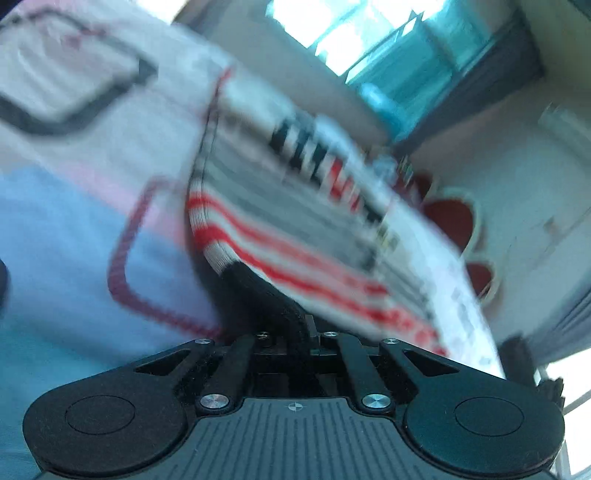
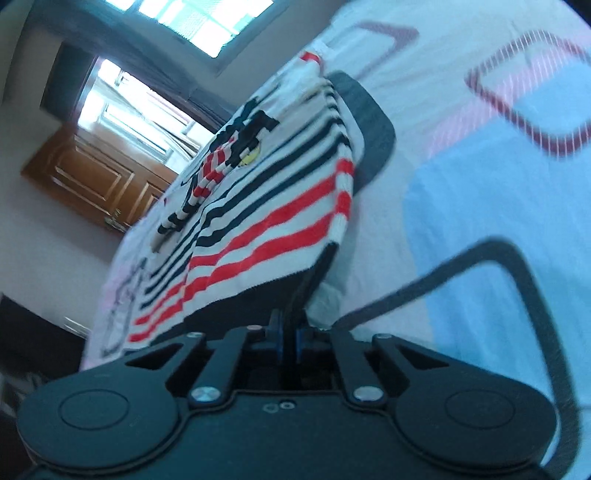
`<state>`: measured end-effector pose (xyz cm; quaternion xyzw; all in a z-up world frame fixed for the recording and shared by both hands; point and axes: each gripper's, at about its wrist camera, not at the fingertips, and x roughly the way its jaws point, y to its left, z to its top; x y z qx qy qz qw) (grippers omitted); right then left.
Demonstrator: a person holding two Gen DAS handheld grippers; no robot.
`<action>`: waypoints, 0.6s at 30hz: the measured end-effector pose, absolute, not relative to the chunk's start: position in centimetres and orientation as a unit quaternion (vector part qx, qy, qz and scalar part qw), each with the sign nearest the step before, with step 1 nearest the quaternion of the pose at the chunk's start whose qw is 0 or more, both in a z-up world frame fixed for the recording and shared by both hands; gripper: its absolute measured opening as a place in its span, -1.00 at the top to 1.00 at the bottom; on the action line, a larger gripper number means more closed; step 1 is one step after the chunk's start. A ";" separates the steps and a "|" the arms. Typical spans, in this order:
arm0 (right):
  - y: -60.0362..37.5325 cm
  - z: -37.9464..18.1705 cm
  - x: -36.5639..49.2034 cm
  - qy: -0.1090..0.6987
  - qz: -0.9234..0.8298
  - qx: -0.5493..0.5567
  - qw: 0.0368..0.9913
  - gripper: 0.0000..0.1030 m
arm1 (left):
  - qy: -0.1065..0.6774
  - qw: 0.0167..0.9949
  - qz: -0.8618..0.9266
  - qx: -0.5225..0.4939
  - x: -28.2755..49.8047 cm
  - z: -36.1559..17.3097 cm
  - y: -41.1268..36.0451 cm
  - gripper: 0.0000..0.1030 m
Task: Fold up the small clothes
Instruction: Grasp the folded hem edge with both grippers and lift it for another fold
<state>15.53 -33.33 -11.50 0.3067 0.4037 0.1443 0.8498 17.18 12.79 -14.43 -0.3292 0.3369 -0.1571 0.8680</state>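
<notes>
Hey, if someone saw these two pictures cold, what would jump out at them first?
Most likely the striped garment, white with bold red and dark bands, filling the middle of both views and lying on the pastel bedsheet. Next, each gripper is shut on its hem: the left gripper from one side, the right gripper from the other. Behind it, a bright window and a wooden door stand out in the right wrist view.

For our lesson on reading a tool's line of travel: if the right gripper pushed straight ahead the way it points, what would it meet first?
The striped garment itself: the right gripper already has its jaws shut on its hem. Beyond lies the patterned bedsheet, though depth is unclear.
</notes>
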 end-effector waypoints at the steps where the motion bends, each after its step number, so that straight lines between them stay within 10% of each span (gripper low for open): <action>1: -33.5 -10.5 15.1 0.391 0.145 0.305 0.856 0.87 | 0.311 0.872 -0.164 -0.341 16.5 -13.7 13.4 0.92; 18: -33.9 -8.0 16.4 0.376 0.145 0.281 0.871 0.88 | 0.289 0.876 -0.143 -0.359 17.3 -13.0 14.4 0.92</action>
